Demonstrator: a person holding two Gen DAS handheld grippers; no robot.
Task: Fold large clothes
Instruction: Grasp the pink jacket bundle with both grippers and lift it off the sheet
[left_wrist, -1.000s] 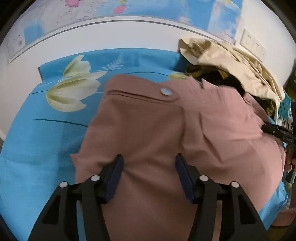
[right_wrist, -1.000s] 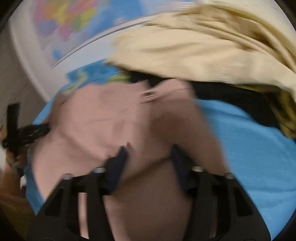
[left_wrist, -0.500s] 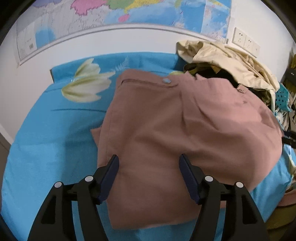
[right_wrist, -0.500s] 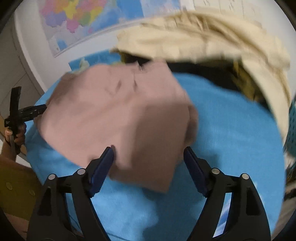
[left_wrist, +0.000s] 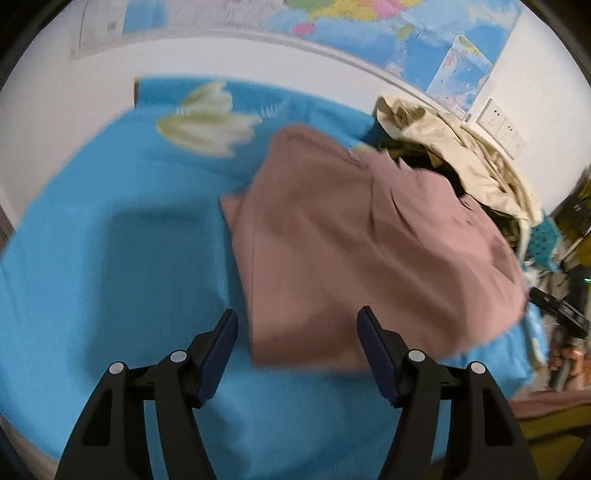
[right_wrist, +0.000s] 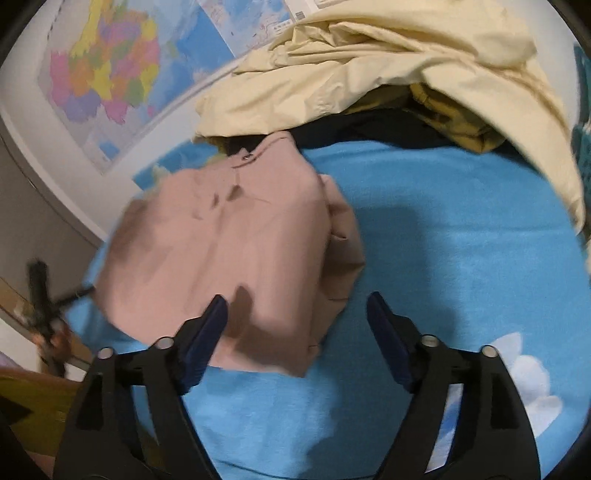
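A dusty-pink garment (left_wrist: 369, 251) (right_wrist: 229, 254) lies folded into a rough rectangle on the blue bedsheet (left_wrist: 110, 258) (right_wrist: 461, 266). My left gripper (left_wrist: 295, 325) hovers open above its near edge, with nothing between the blue pads. My right gripper (right_wrist: 295, 310) hangs over the garment's near right corner, its jaws opening and free of the cloth. In the left wrist view the right gripper (left_wrist: 557, 314) shows at the far right edge. The left gripper (right_wrist: 44, 291) appears blurred at the left edge of the right wrist view.
A heap of cream, mustard and dark clothes (left_wrist: 461, 158) (right_wrist: 388, 74) is piled at the head of the bed against the wall. A map (right_wrist: 107, 77) hangs on the wall. Wall sockets (left_wrist: 502, 125) sit at the right. The sheet has a white flower print (left_wrist: 207, 125).
Both grippers have let go of the pink garment and pulled back from it, jaws spreading wider. The garment now lies flat and folded on the sheet.
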